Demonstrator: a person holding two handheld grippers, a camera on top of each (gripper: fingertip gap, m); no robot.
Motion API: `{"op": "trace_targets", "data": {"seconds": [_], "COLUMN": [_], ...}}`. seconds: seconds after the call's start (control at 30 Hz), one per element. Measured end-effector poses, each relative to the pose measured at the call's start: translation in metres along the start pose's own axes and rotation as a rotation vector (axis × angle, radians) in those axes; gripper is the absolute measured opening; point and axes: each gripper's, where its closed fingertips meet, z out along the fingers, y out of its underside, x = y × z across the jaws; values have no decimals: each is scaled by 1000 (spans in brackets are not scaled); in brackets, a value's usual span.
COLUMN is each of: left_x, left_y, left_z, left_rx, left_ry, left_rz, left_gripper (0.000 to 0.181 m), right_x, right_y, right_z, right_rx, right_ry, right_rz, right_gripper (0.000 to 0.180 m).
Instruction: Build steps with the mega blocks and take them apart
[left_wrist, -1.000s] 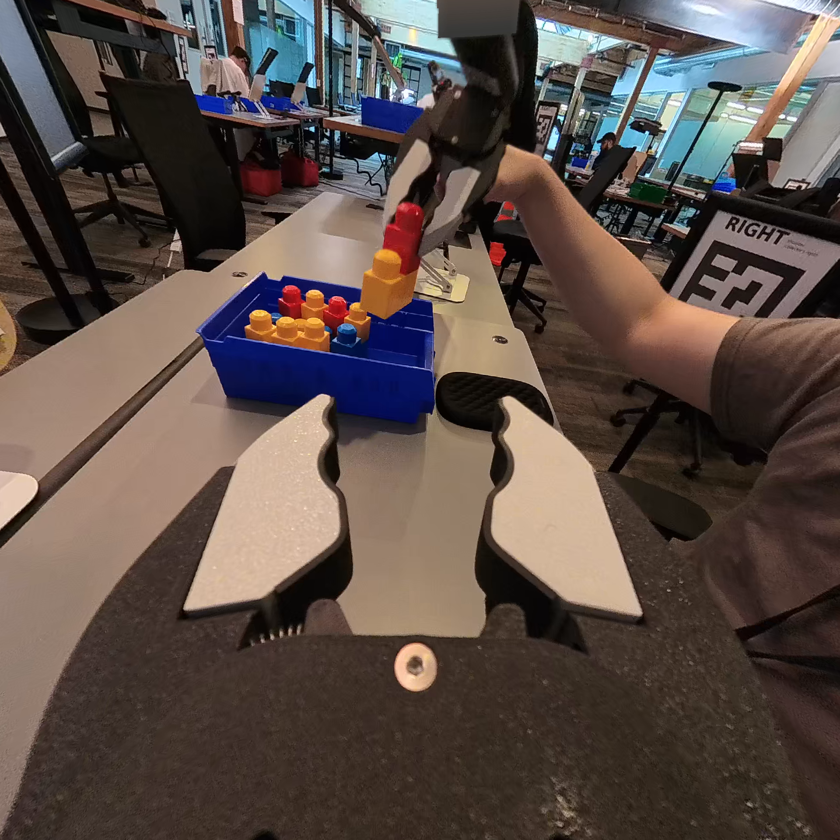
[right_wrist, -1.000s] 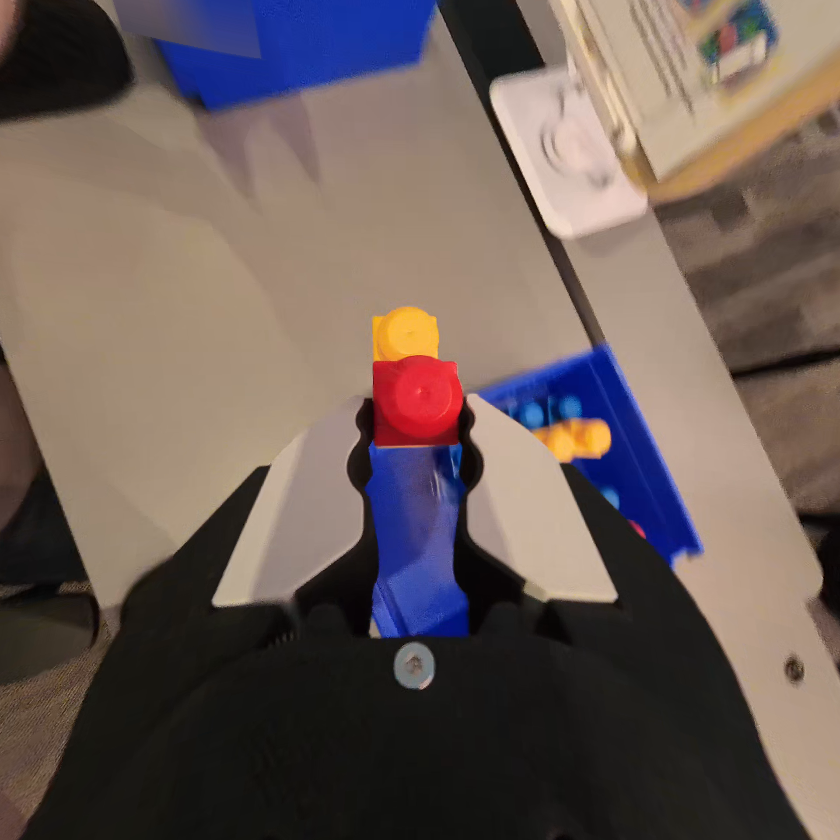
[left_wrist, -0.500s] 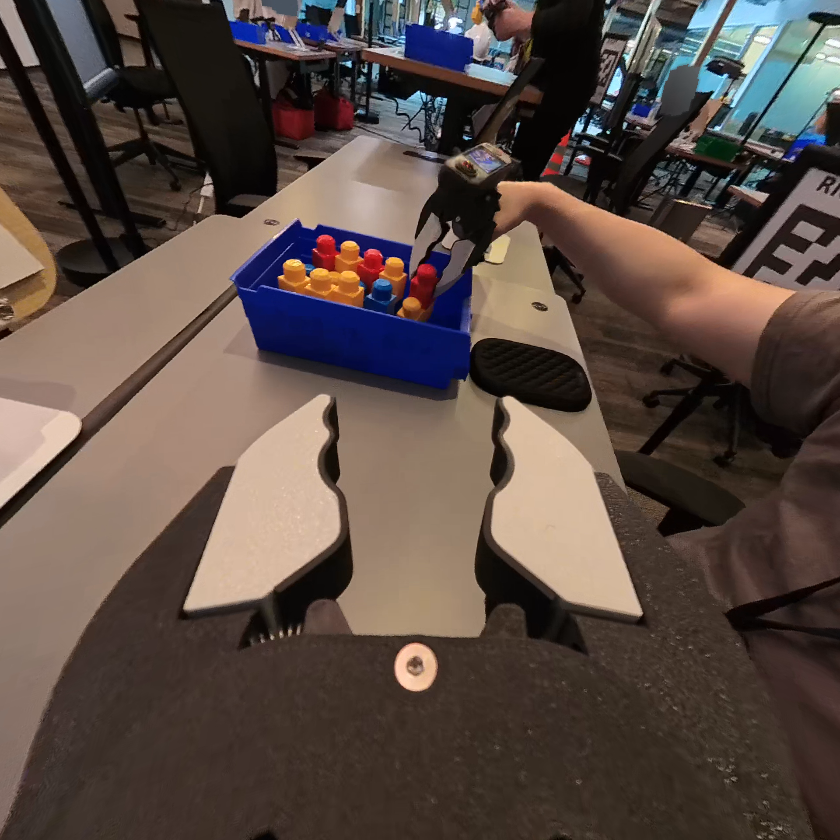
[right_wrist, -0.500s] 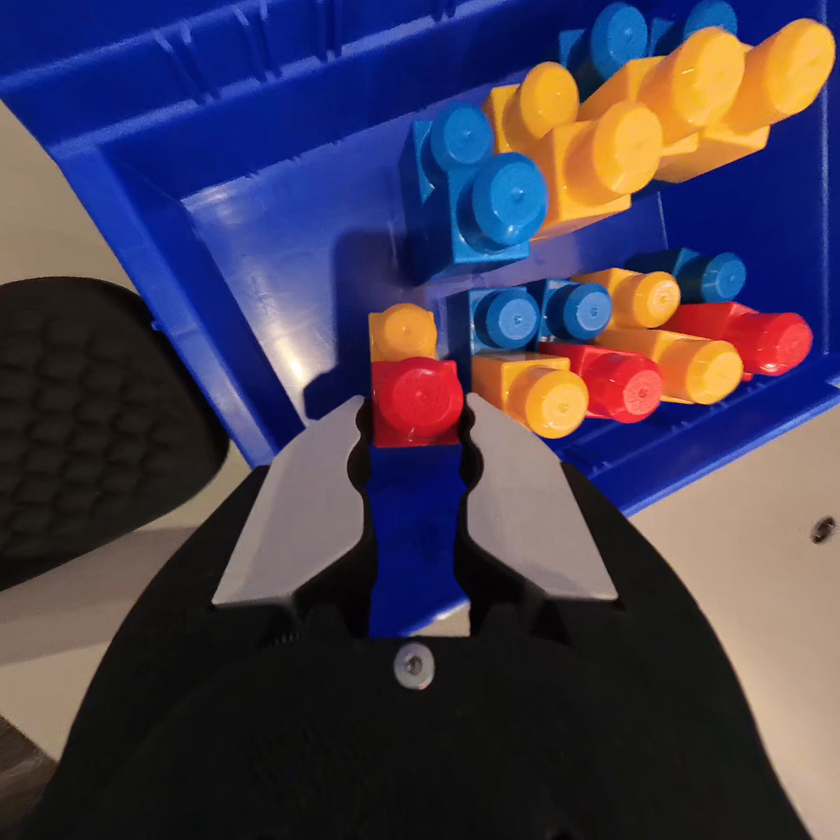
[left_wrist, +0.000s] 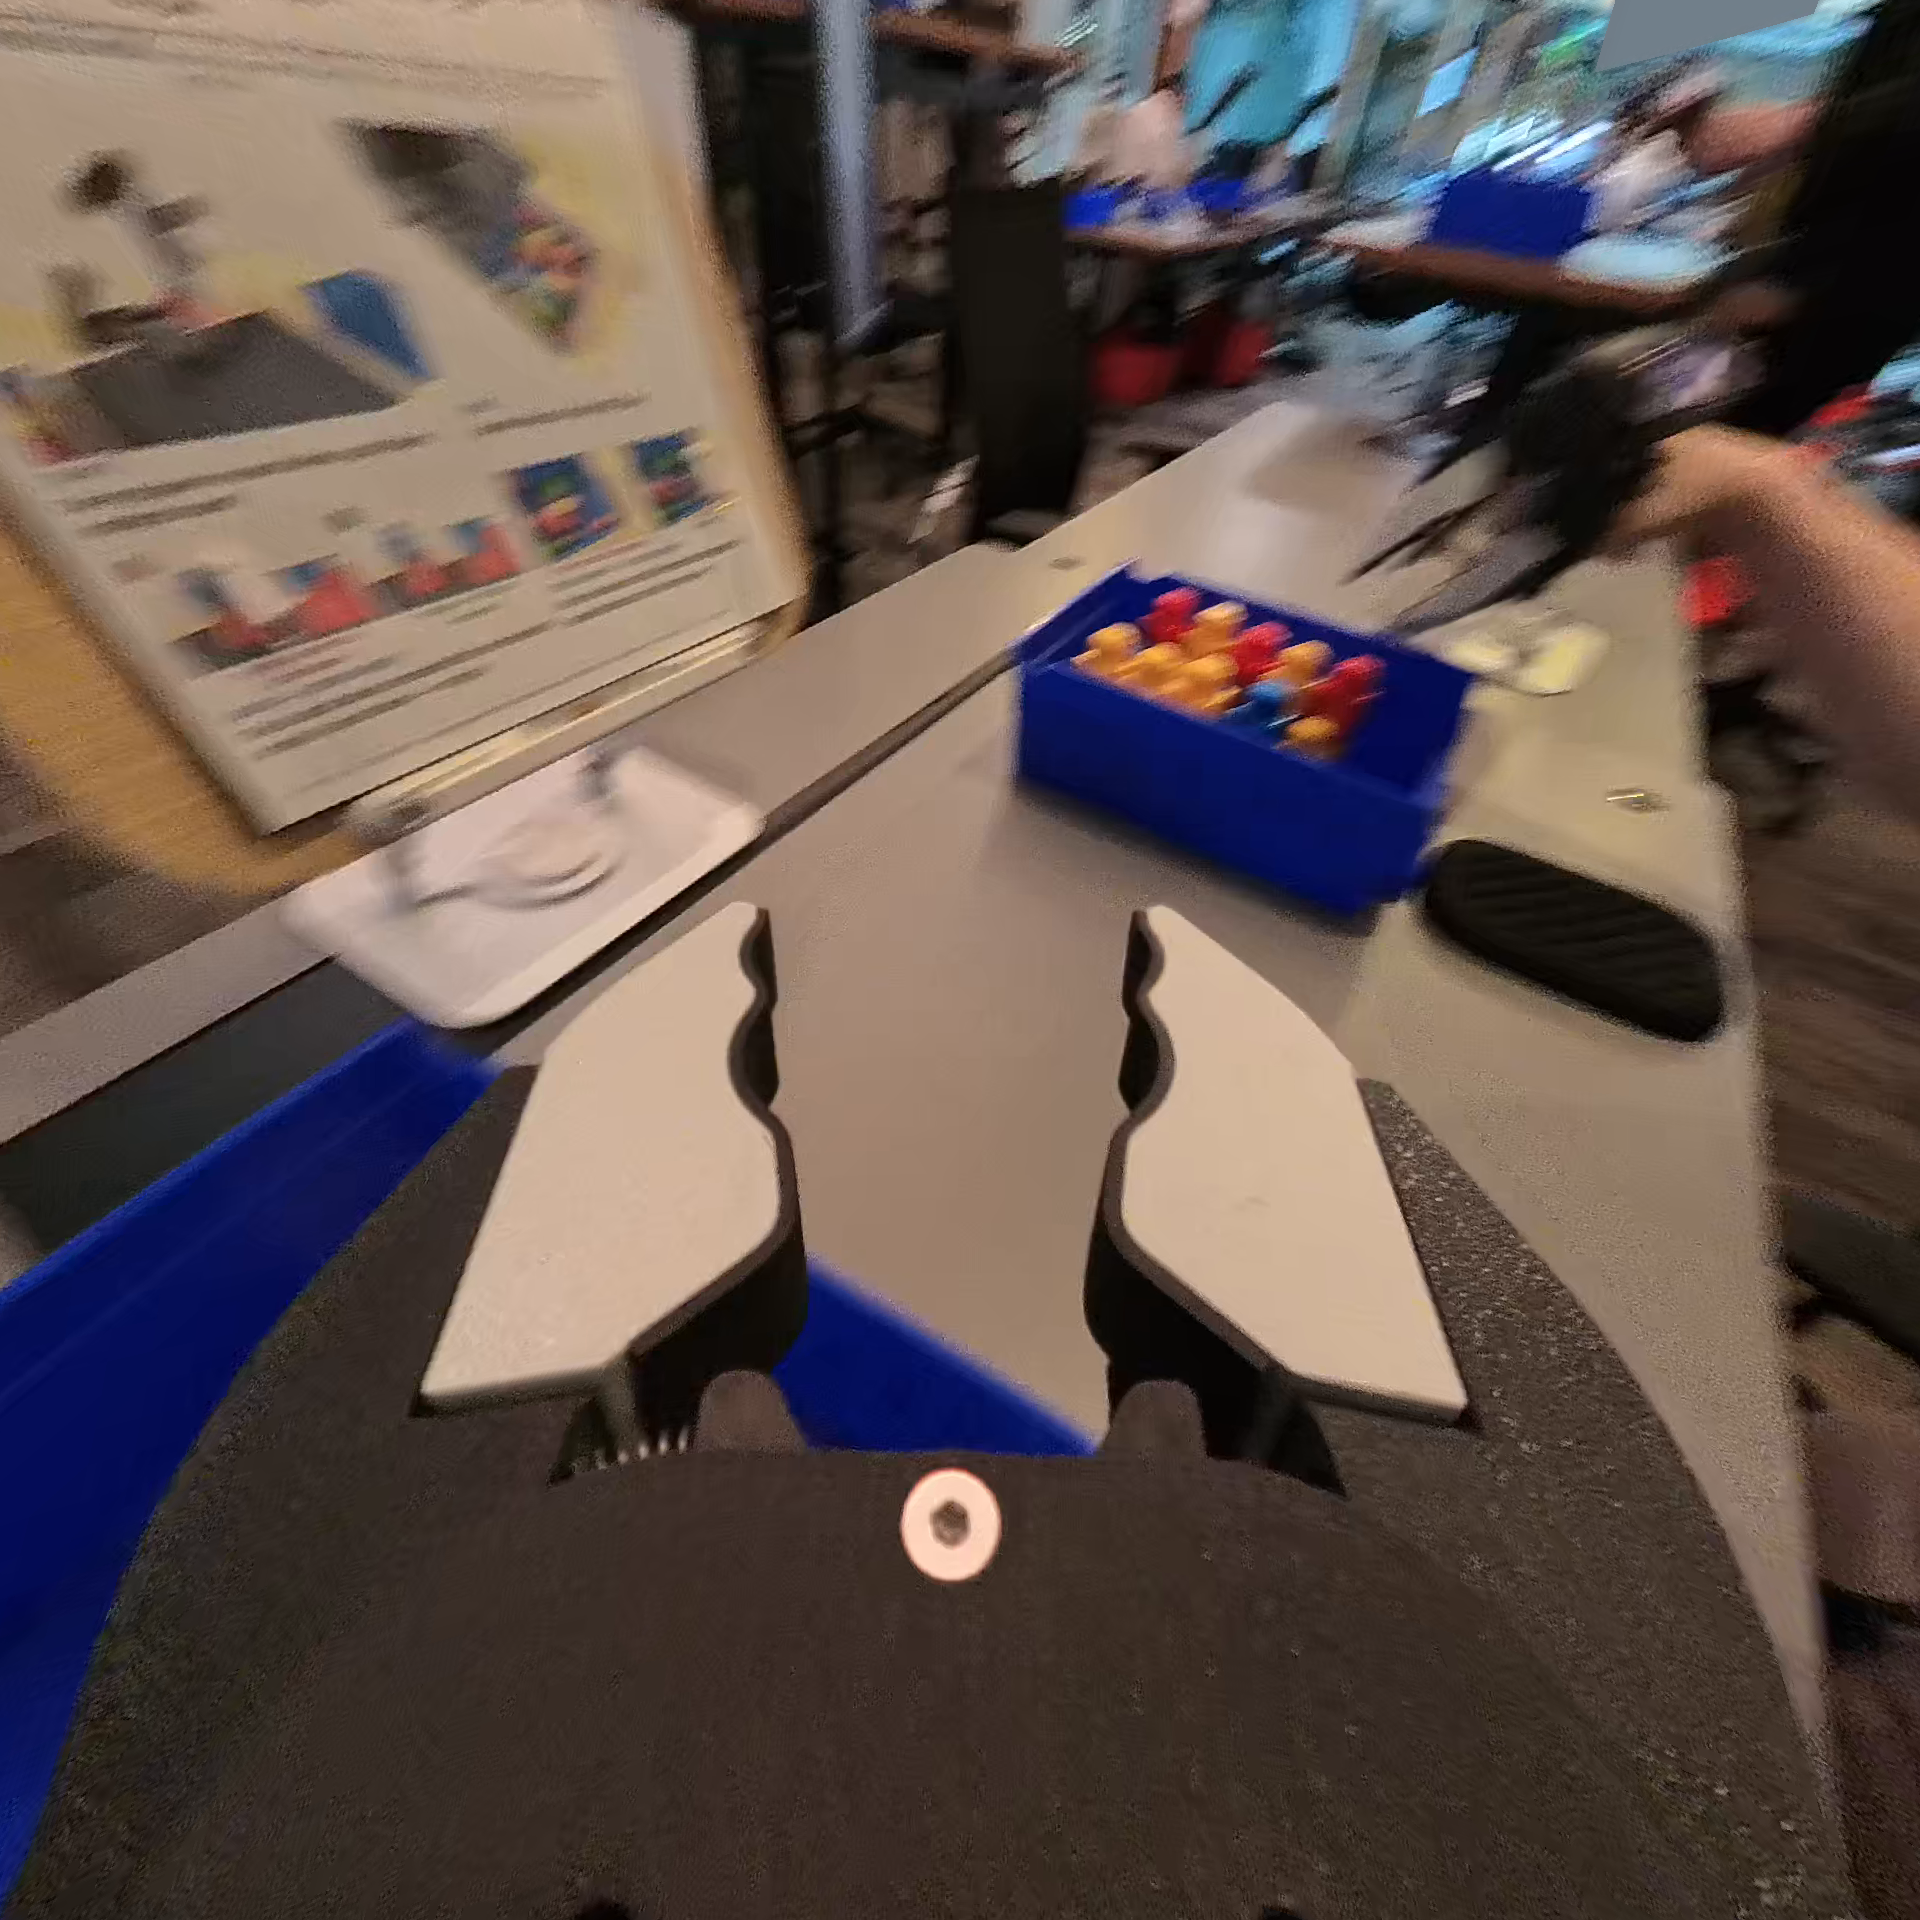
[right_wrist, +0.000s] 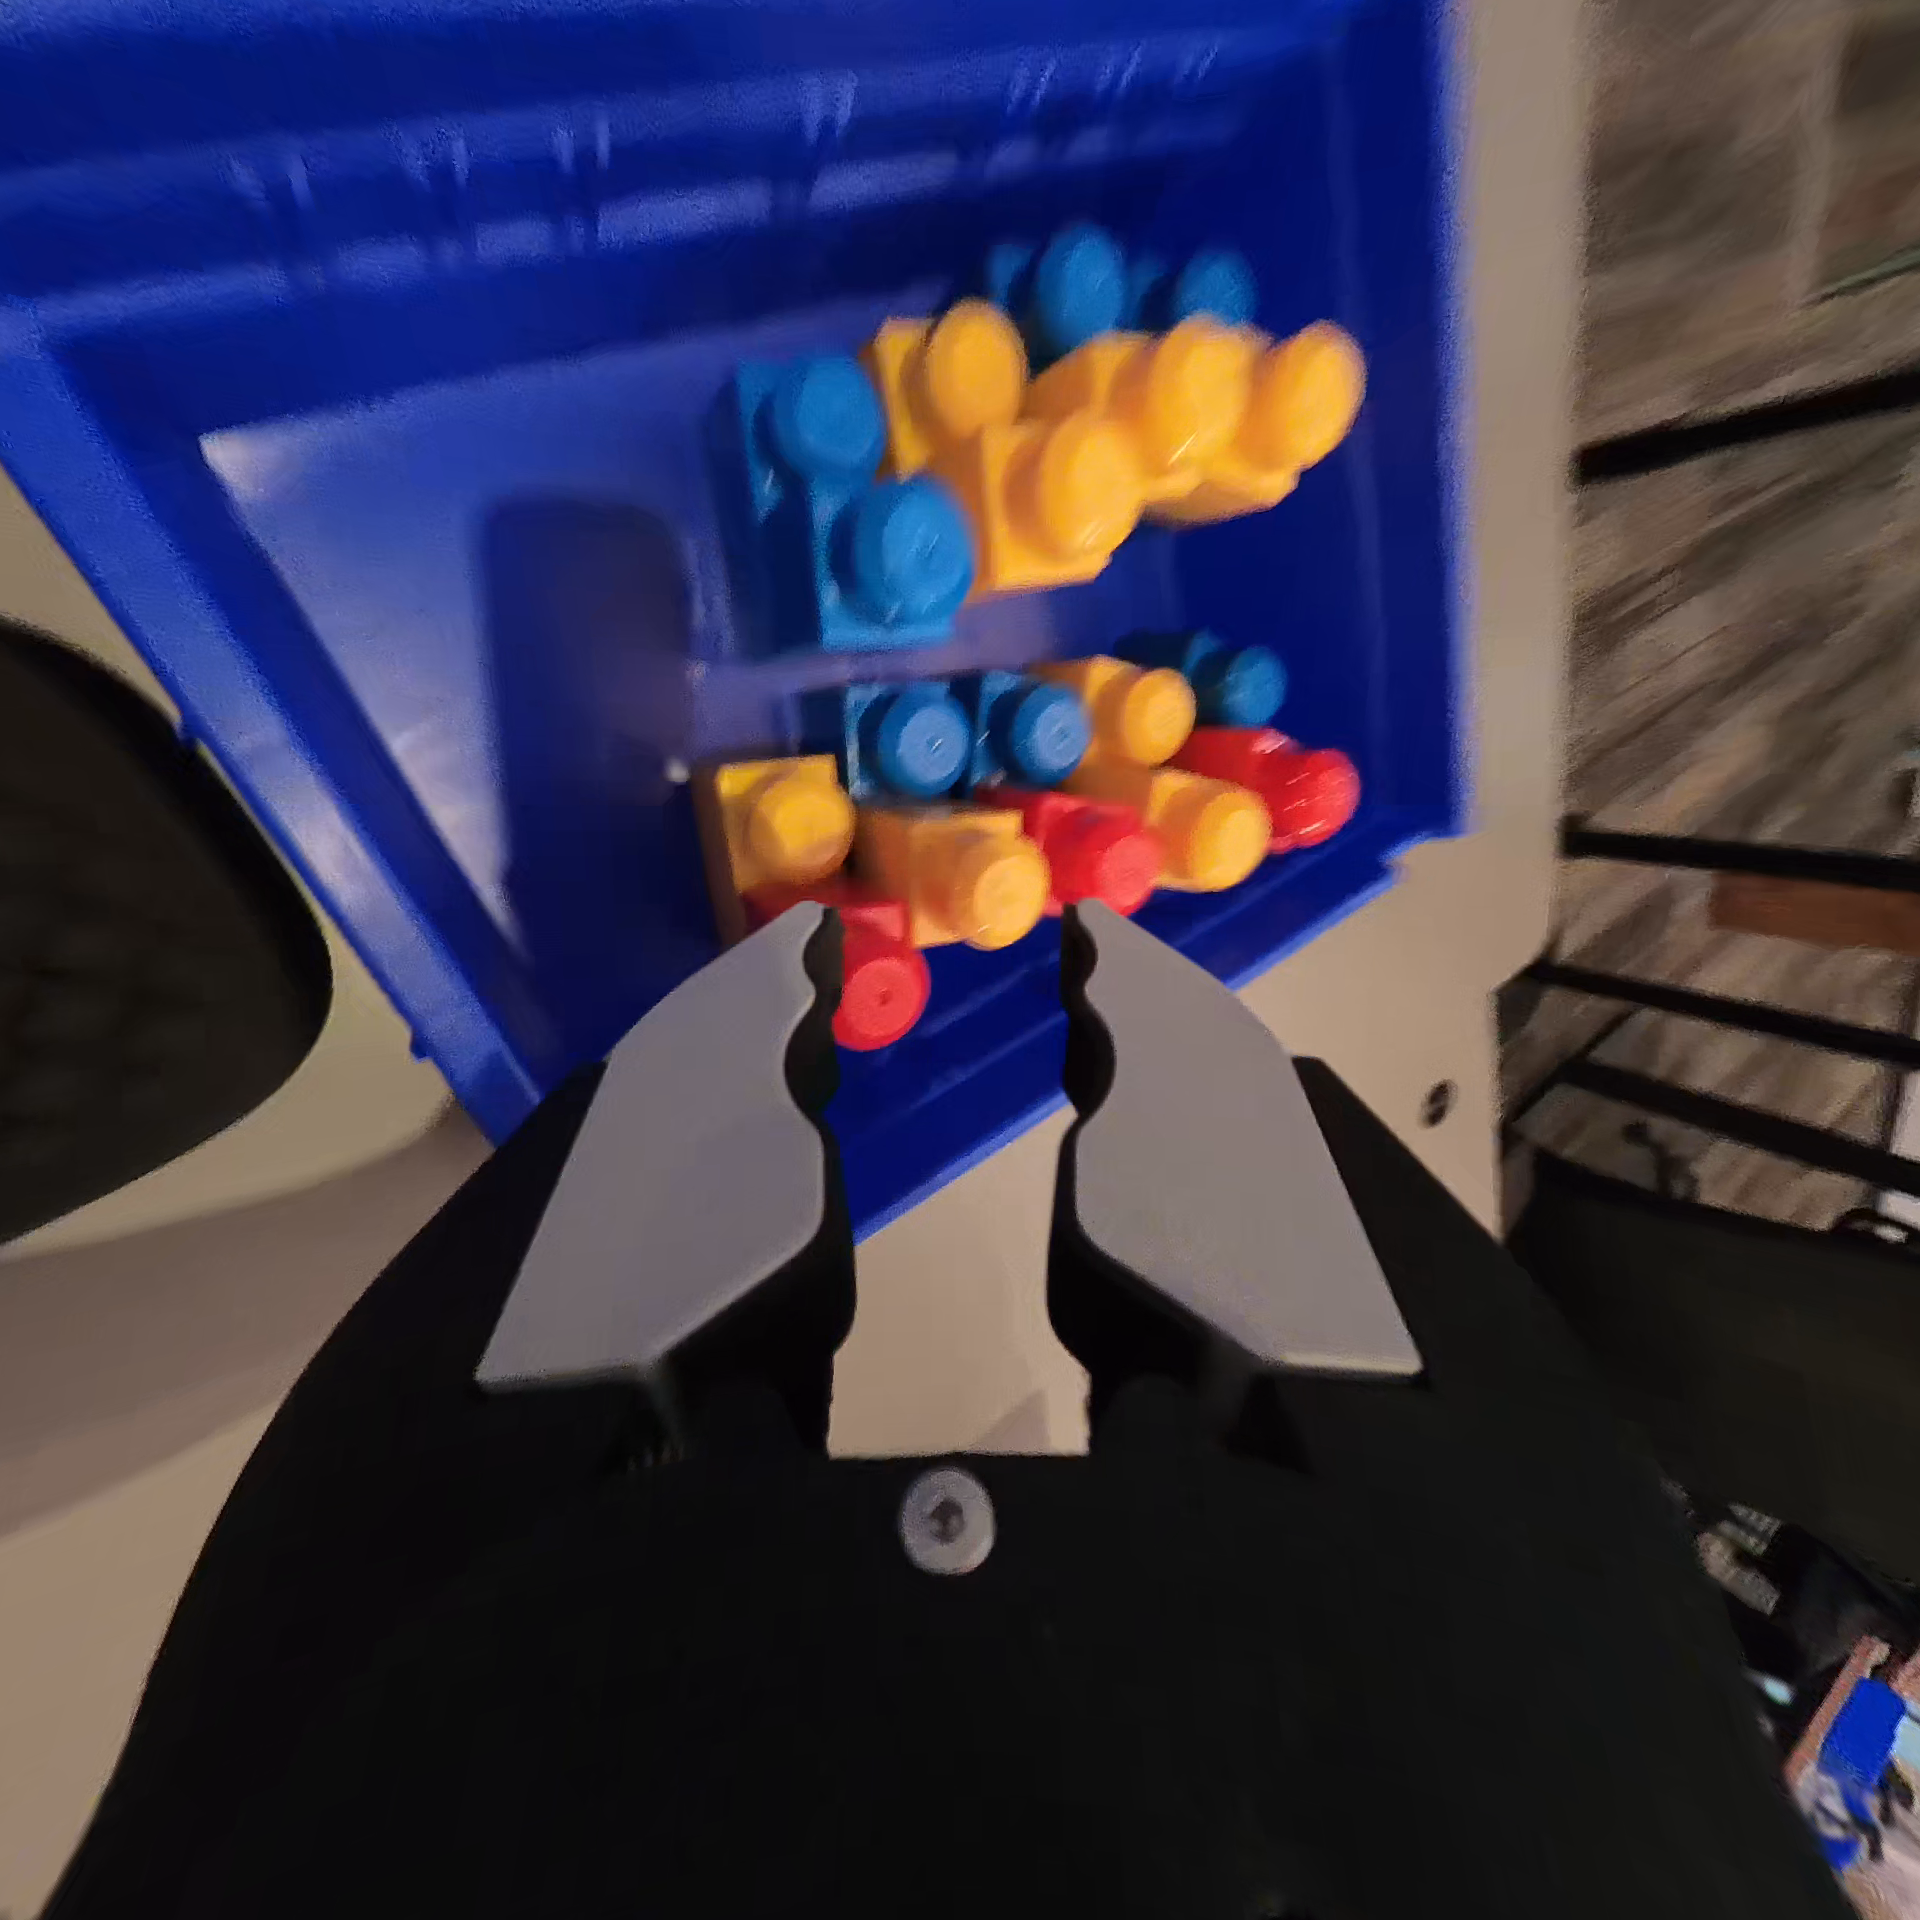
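Right now my right gripper (right_wrist: 945, 914) is spread, nothing between its fingers, poised over the near wall of the blue bin (right_wrist: 312, 727). Just past its tips a red block (right_wrist: 878, 987) lies joined to a yellow block (right_wrist: 779, 821), down among the other mega blocks (right_wrist: 1091, 447) inside the bin. My left gripper (left_wrist: 948, 920) is spread wide too and holds nothing, above the grey table (left_wrist: 935, 831). From there I see the bin well ahead to the right, a black pad (left_wrist: 1574, 961) just beside it, and a blurred instruction board (left_wrist: 364, 395) standing at the left.
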Motion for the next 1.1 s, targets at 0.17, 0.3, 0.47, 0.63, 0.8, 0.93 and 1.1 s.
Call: {"op": "trace_targets", "data": {"seconds": [0.17, 0.3, 0.47, 0.63, 0.8, 0.93, 1.1], "left_x": [-85, -117, -131, -137, -145, -147, -149], "left_y": [70, 123, 178, 206, 217, 215, 178], "left_z": [-14, 3, 28, 39, 47, 40, 14], "left_rx": [-321, -506, -682, -795, -827, -849, -778], "left_ry": [-363, -404, -371, -374, -403, -415, -500], "left_rz": [-1, 83, 177, 185, 193, 166, 170], "left_gripper": [63, 60, 61, 55, 48, 44, 43], "right_x": [40, 28, 2, -3, -10, -8, -5], "right_y": [-87, -168, -222, -239, -236, -231, -229], "right_z": [-67, -116, -128, -105, -80, -68, -68], "right_rx": [396, 816, 1016, 1010, 1006, 997, 1009], "right_ry": [241, 215, 84, 25, -71, -104, -112], "right_rz": [114, 134, 36, -23, -32, -16, 3], "right_gripper": [45, 44, 44, 44, 44, 44, 44]}}
